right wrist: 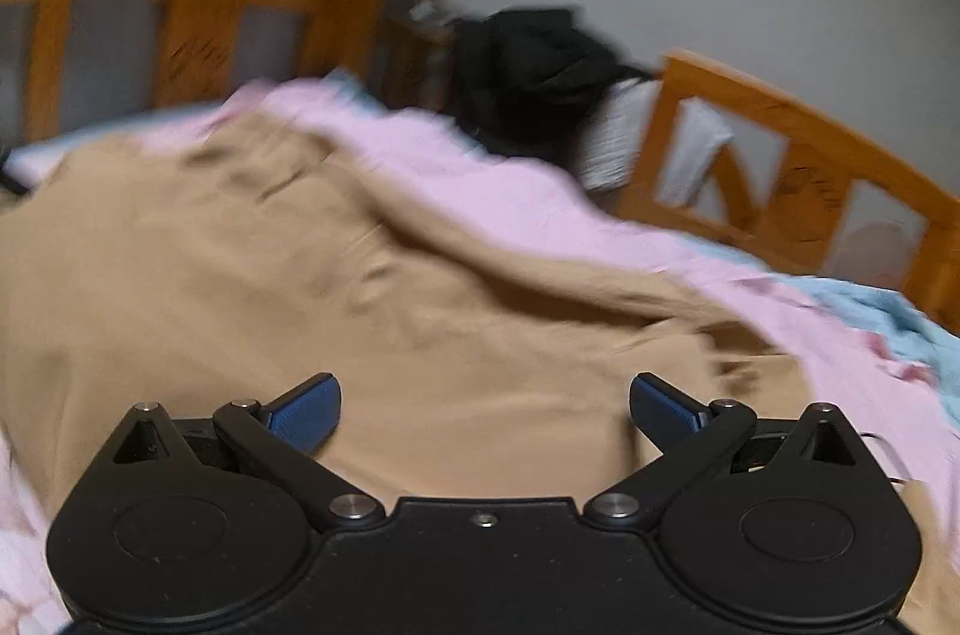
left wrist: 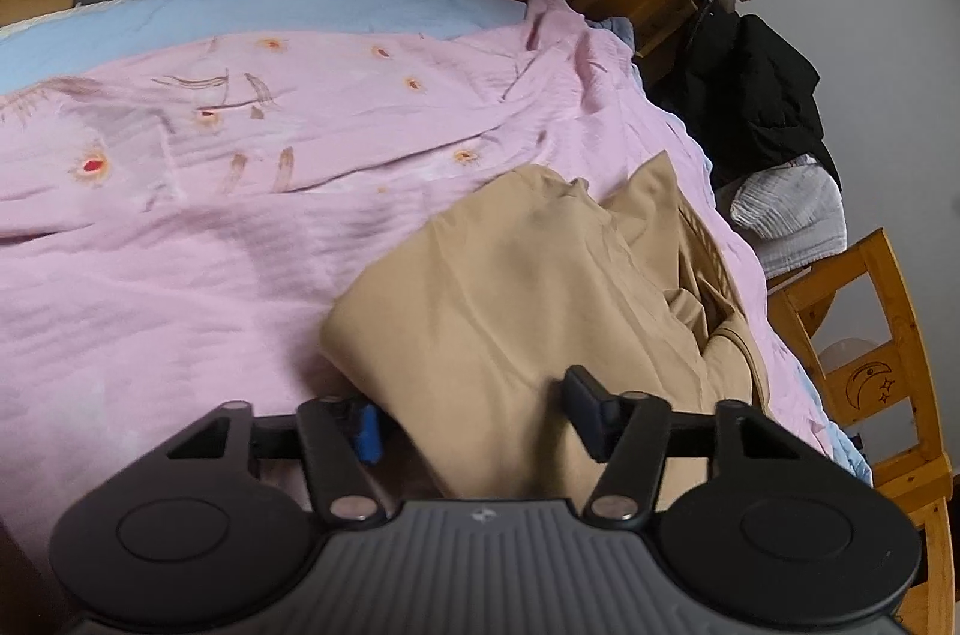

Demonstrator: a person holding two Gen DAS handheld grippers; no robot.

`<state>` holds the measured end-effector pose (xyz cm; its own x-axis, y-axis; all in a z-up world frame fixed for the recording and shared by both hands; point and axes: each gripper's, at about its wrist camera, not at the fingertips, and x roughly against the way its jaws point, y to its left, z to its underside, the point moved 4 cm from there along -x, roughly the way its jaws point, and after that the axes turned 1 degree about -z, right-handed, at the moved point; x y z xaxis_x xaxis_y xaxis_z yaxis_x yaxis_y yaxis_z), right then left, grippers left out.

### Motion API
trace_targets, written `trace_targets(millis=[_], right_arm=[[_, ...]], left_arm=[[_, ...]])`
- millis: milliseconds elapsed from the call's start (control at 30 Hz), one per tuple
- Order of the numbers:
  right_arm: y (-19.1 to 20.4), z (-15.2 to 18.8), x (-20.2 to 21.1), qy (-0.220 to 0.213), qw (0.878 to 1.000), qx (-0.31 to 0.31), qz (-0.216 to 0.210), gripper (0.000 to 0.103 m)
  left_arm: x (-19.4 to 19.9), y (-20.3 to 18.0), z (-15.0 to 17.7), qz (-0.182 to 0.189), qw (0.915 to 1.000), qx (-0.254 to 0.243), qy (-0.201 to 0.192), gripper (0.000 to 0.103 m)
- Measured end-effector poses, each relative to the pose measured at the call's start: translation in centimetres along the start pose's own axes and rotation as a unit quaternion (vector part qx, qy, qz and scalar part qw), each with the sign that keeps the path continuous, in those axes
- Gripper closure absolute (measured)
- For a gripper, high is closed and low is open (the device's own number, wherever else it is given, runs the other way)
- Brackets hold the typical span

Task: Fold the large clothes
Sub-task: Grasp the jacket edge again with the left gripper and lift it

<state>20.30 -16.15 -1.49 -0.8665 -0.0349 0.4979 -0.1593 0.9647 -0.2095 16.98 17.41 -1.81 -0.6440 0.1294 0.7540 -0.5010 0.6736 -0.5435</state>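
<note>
The left gripper [left wrist: 477,416] is seen with its fingers spread wide, and the tan garment [left wrist: 528,299] lies between them, draped over the left pad; whether the cloth is pinched cannot be told. The right gripper [right wrist: 485,410] is likewise held wide apart, nothing clasped, just above the same tan garment [right wrist: 300,287].

The garment is laid in a rumpled, partly folded heap on a pink quilt [left wrist: 180,227] spread over the bed. Beyond it a wooden bed rail [left wrist: 888,335] is seen, with dark clothing [left wrist: 756,95] and a pale grey cloth [left wrist: 792,209] heaped at the corner.

The quilt's embroidered flowers and a blue sheet [left wrist: 240,11] are shown only in the left view. The right view is blurred, but the garment is shown more widely spread there.
</note>
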Motion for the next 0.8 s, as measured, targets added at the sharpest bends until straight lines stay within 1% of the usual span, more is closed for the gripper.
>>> trace_targets(millis=[33, 67, 100, 133, 167, 233, 267, 333, 433, 533, 633, 733, 767, 800], right_arm=[[-0.5, 0.0, 0.4, 0.000, 1.000, -0.010, 0.015, 0.001], [-0.8, 0.1, 0.5, 0.005, 1.000, -0.013, 0.025, 0.001], [-1.0, 0.4, 0.2, 0.018, 0.999, -0.008, 0.029, 0.001], [-0.9, 0.9, -0.2, 0.034, 0.999, -0.001, 0.027, 0.001], [-0.9, 1.3, -0.5, 0.045, 0.999, -0.004, 0.019, 0.001], [-1.2, 1.7, -1.3, 0.063, 0.998, -0.018, 0.005, 0.001], [-1.5, 1.8, -1.6, 0.071, 0.997, -0.028, -0.003, 0.001], [-1.8, 2.0, -1.8, 0.077, 0.996, -0.042, -0.012, 0.001], [-1.9, 2.1, -1.9, 0.081, 0.995, -0.049, -0.017, 0.001], [-2.1, 2.1, -2.0, 0.085, 0.994, -0.058, -0.022, 0.001], [-2.1, 2.1, -2.0, 0.086, 0.994, -0.062, -0.023, 0.001], [-2.6, 2.1, -1.9, 0.083, 0.993, -0.079, -0.036, 0.001], [-3.0, 2.1, -1.7, 0.075, 0.991, -0.096, -0.051, 0.001], [-3.7, 2.1, -1.3, 0.061, 0.988, -0.122, -0.073, 0.001]], left_arm=[[0.0, 0.1, -0.1, -0.001, 1.0000, 0.001, -0.002, 0.055], [0.1, 0.1, -0.1, -0.001, 1.0000, 0.000, -0.005, 0.067], [0.3, 0.0, -0.2, 0.000, 1.0000, -0.002, -0.009, 0.073], [0.4, -0.2, -0.2, 0.003, 0.9999, -0.005, -0.012, 0.085], [0.7, -0.5, -0.2, 0.008, 0.9998, -0.013, -0.015, 0.093], [1.2, -1.5, -0.3, 0.013, 0.9991, -0.034, -0.023, 0.099], [1.6, -2.2, -0.4, 0.020, 0.9982, -0.049, -0.027, 0.101], [2.6, -3.8, -0.6, 0.047, 0.9956, -0.074, -0.035, 0.102], [5.0, -7.3, -0.6, 0.104, 0.9846, -0.132, -0.050, 0.102], [6.8, -11.4, 0.0, 0.156, 0.9678, -0.192, -0.048, 0.103], [7.7, -15.5, 1.3, 0.185, 0.9476, -0.259, -0.025, 0.103], [8.2, -19.4, 3.0, 0.207, 0.9164, -0.342, -0.004, 0.103], [8.2, -20.9, 3.7, 0.213, 0.9033, -0.373, 0.007, 0.103], [8.1, -21.9, 4.3, 0.215, 0.8944, -0.392, 0.016, 0.103]])
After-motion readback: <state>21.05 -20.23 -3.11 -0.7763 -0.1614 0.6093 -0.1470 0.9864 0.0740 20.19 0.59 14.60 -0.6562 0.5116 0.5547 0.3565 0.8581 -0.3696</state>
